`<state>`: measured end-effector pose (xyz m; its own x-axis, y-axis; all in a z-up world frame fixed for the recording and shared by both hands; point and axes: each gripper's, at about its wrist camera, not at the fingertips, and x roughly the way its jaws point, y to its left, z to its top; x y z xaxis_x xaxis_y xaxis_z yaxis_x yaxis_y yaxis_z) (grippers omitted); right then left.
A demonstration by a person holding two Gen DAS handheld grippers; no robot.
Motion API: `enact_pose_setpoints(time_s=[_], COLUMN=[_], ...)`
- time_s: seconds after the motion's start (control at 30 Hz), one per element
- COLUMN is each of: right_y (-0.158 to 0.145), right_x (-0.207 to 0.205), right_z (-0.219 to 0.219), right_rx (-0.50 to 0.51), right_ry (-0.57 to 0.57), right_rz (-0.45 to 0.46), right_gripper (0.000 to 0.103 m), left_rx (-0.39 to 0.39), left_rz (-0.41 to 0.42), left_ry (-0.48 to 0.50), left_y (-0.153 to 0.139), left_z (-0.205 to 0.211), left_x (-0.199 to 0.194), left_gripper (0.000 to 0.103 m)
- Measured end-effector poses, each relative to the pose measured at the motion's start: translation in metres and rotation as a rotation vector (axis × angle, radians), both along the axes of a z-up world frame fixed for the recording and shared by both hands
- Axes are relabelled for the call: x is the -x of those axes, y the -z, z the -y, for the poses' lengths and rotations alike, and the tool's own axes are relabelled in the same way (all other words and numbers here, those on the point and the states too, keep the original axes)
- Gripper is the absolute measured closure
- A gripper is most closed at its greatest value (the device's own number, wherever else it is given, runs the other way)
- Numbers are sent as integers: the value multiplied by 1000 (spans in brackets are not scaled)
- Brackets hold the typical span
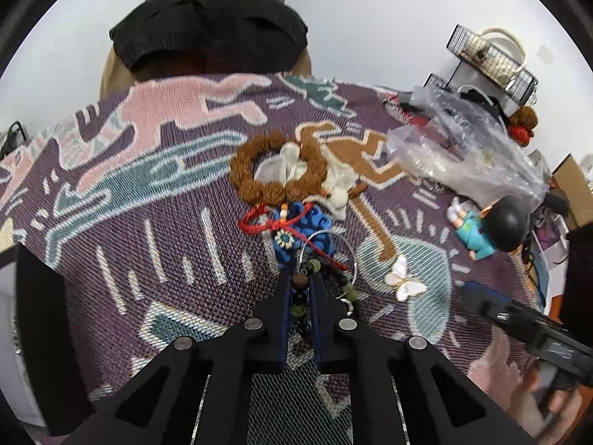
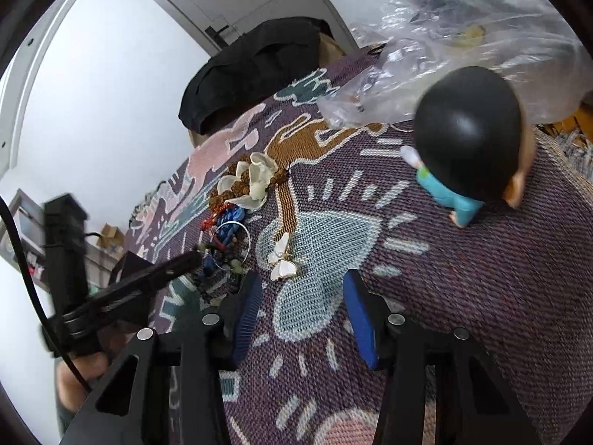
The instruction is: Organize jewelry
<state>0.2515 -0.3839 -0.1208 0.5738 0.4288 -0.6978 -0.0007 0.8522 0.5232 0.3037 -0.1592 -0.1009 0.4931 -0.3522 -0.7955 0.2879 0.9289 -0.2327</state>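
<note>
A pile of jewelry lies mid-cloth: a brown bead bracelet (image 1: 278, 165) round a white fabric flower (image 1: 292, 163), a blue bead bracelet (image 1: 311, 222) with a red cord (image 1: 259, 218), a silver bangle (image 1: 352, 256) and a dark bead strand (image 1: 299, 283). My left gripper (image 1: 299, 278) is shut on the dark bead strand, with a brown bead pinched between its tips. A white butterfly brooch (image 2: 282, 261) lies on the cloth just ahead of my right gripper (image 2: 301, 278), nearer its left finger. The right gripper stands open with nothing between its blue pads (image 2: 248, 307).
A patterned woven cloth (image 1: 148, 230) covers the table. A doll with a black head (image 2: 467, 141) lies at the right, beside a crumpled clear plastic bag (image 2: 463, 37). A wire rack (image 1: 493, 63) stands at the far right. A black garment (image 1: 207, 29) hangs over a chair behind.
</note>
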Motion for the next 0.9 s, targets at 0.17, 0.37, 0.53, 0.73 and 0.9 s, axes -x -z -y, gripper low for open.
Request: enact_pose_setpoints(time_s=[0.17,0.37,0.53,0.73,0.9], right_y=[3,6,3,4,0], right_x=[-19,-37,-44,-42,-32], right_z=[-17,-42,-63,-92,-106], right_rx=[67,183,307,550,632], right_ry=[-32,-92,-136,-219,-268], right_rz=[-35,-66,-68,-27,-2], right_gripper=[55,55,55,63,74], left_rx=[25,47,56,75,90], left_rz=[40,92,136,166,189], left_ry=[-4,-24,-45,-75,-96], left_y=[-23,-48,-67,-82,-92], left_z=[-9,-24,-43,-67,-87], left_x=[7,17,26,35,44], left_gripper=[93,93,93,93,93])
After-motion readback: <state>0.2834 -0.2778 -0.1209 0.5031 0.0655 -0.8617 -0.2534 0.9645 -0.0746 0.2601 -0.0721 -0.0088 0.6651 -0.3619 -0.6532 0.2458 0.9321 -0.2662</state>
